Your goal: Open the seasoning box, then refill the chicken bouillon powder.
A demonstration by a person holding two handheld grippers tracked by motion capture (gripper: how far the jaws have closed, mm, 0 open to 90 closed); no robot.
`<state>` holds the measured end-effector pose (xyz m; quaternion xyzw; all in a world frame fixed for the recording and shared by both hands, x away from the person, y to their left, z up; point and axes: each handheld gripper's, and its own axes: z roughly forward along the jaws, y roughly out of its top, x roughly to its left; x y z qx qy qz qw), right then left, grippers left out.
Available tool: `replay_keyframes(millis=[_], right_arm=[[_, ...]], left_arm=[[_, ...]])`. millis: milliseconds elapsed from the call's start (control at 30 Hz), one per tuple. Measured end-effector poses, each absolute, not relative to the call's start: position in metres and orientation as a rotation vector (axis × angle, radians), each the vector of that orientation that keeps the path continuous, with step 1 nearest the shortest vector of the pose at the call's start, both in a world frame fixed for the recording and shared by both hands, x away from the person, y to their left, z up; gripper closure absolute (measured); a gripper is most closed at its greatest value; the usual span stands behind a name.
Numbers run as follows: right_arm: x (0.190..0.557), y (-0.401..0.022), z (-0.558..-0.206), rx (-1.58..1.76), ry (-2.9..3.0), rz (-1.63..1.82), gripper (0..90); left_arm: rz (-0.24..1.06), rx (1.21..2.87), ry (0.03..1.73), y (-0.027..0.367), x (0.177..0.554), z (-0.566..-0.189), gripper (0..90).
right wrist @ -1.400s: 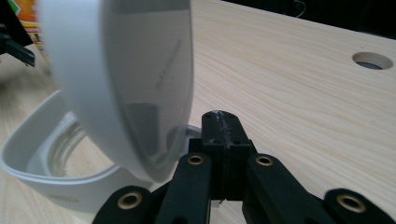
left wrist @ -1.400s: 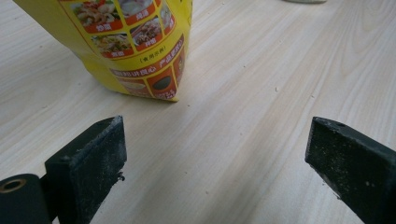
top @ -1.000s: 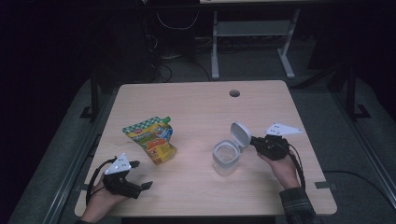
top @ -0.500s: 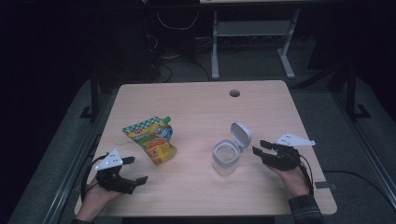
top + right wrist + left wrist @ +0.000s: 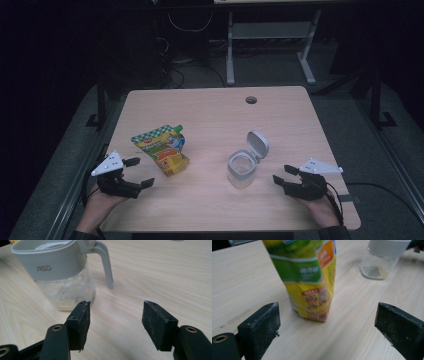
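Observation:
A green and yellow snack pouch [image 5: 162, 148] lies left of centre on the wooden table [image 5: 210, 115]; it looms close ahead in the left gripper view [image 5: 308, 277]. My left gripper [image 5: 139, 172] is open just in front of it, nothing between its jaws. A clear jar [image 5: 242, 169] with a grey collar and its flip lid raised stands right of centre, with a little pale powder at its bottom [image 5: 63, 277]. My right gripper [image 5: 281, 173] sits to its right, apart from it; its jaws have just been opening and are open and empty.
A round cable hole [image 5: 251, 100] is at the table's far edge. Beyond the table are a metal frame's legs [image 5: 270, 45] and cables on the dark floor. The table's front edge lies just under both hands.
The right gripper has let go near the jar's lid, opened its jaws and drawn back to the right and toward the front. The left gripper has risen slightly.

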<state>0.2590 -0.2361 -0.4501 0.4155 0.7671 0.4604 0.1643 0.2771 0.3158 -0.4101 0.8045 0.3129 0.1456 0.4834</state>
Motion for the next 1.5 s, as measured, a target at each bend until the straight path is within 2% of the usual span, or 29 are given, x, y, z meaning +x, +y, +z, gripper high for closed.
replay_keyframes(millis=[633, 967, 1167, 1233, 1300, 1500], right_arm=[[0.255, -0.225, -0.450, 1.132, 2.233, 1.331, 38.0], [0.255, -0.224, -0.450, 1.125, 2.237, 1.319, 38.4], [0.256, -0.225, -0.451, 1.122, 2.242, 1.317, 38.8], [0.256, -0.225, -0.452, 1.112, 2.248, 1.313, 38.9], [0.257, -0.225, -0.452, 1.118, 2.248, 1.316, 38.9], [0.258, -0.225, -0.453, 1.126, 2.251, 1.312, 39.0]], left_arm=[[0.345, 1.904, 0.658, 0.333, 0.312, -0.387, 5.6], [0.297, 1.925, 0.554, 0.322, 0.331, -0.372, 5.7], [0.268, 1.917, 0.545, 0.316, 0.340, -0.379, 5.9], [0.278, 1.930, 0.518, 0.315, 0.340, -0.380, 13.5], [0.274, 1.920, 0.518, 0.313, 0.342, -0.382, 15.0], [0.209, 1.931, 0.502, 0.309, 0.344, -0.386, 33.0]])
